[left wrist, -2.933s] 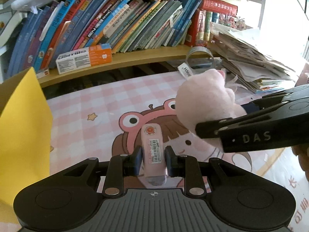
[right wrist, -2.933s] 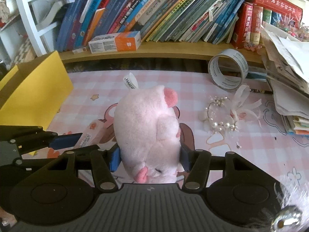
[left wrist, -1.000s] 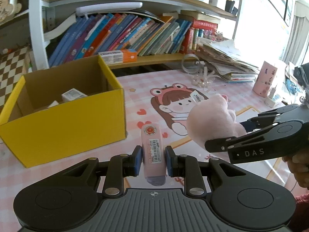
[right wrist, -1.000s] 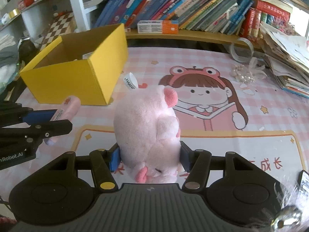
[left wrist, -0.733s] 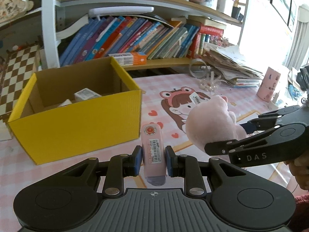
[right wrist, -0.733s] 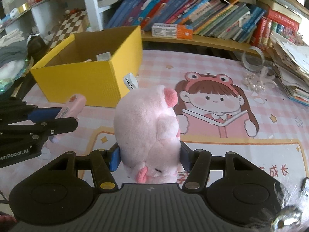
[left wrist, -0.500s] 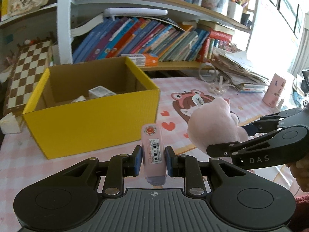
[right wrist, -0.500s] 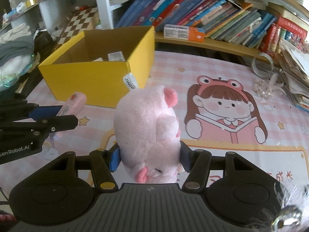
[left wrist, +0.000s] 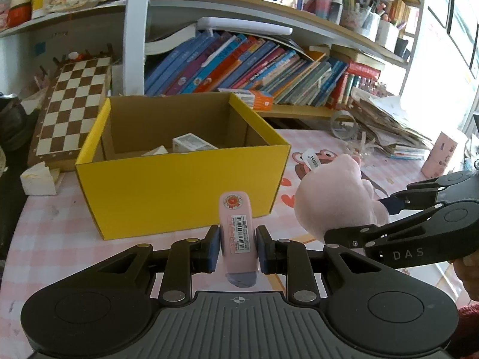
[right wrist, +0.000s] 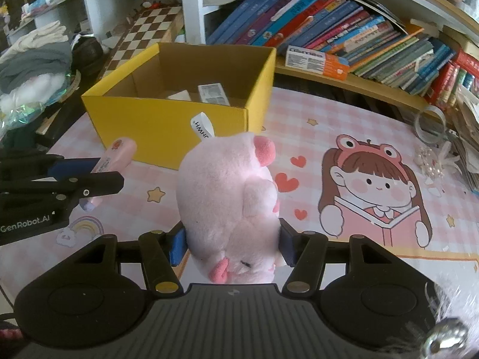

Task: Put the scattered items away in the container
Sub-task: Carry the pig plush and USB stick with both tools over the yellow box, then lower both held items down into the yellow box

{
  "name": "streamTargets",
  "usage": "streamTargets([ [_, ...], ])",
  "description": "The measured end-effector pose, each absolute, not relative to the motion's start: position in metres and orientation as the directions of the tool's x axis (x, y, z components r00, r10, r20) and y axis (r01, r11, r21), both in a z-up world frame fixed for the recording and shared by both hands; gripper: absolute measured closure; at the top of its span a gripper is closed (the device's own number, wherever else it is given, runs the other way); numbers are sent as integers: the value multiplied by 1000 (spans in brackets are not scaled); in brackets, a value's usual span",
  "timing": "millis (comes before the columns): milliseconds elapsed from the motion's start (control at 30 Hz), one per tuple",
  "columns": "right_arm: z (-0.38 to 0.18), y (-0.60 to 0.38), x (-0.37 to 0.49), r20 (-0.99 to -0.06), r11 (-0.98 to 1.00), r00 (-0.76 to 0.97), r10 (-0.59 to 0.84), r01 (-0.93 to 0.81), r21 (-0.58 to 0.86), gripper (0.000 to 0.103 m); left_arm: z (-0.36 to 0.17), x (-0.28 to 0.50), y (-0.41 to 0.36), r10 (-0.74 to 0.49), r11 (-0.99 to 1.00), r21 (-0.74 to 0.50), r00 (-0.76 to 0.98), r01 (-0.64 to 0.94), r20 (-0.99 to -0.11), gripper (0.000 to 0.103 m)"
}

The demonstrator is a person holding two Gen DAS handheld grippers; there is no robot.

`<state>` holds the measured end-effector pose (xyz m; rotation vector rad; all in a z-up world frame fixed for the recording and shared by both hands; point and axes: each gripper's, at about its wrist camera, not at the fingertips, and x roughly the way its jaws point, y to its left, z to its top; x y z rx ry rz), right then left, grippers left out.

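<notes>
My left gripper (left wrist: 236, 246) is shut on a pink tube with a barcode label (left wrist: 238, 224), held above the pink checked desk mat just in front of the yellow cardboard box (left wrist: 179, 185). The right gripper (right wrist: 232, 243) is shut on a pink plush pig (right wrist: 229, 200) with a white tag, and it hangs to the right of the box (right wrist: 167, 119). In the left wrist view the pig (left wrist: 335, 200) and the right gripper show at the right. The left gripper and its tube (right wrist: 118, 154) show at the left in the right wrist view. Small white cartons (right wrist: 212, 94) lie inside the box.
A chessboard (left wrist: 71, 104) leans behind the box at the left. Books (left wrist: 254, 68) and a toothpaste carton (right wrist: 317, 61) fill the shelf behind. A tape roll (right wrist: 429, 124), a bead and ribbon trinket (right wrist: 434, 161) and stacked papers (left wrist: 386, 125) sit at the right.
Both grippers have carried their loads leftward toward the yellow box, which now stands nearer and more central in both views. Neither grip has altered.
</notes>
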<state>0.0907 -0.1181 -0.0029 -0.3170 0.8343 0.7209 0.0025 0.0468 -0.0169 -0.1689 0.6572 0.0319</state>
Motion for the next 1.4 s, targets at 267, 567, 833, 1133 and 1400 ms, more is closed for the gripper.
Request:
streamTargets([
  [267,0,-104,87,-767,706,446,461,-708,12,46,-17,-2,59,-21,981,-167,800,-100,-599,79],
  [567,2,-87,84,-771,684,432,468,-729,6,46,-17,-5,71,-8,976,-179,808,-121,-589,79],
  [833,12,-77,85,-758,668,438,483,-744,-4,46,-6,-5,83,19,972,-183,832,-144,-554,79],
  [1133,28,-60,94,-737,634,434,518,-773,-10,46,15,7,98,58,974,-163,869,-158,-492,79],
  [1400,48,-40,111,-699,612,458,549,-790,-38,46,34,28,113,103,976,-129,895,-175,-434,79],
])
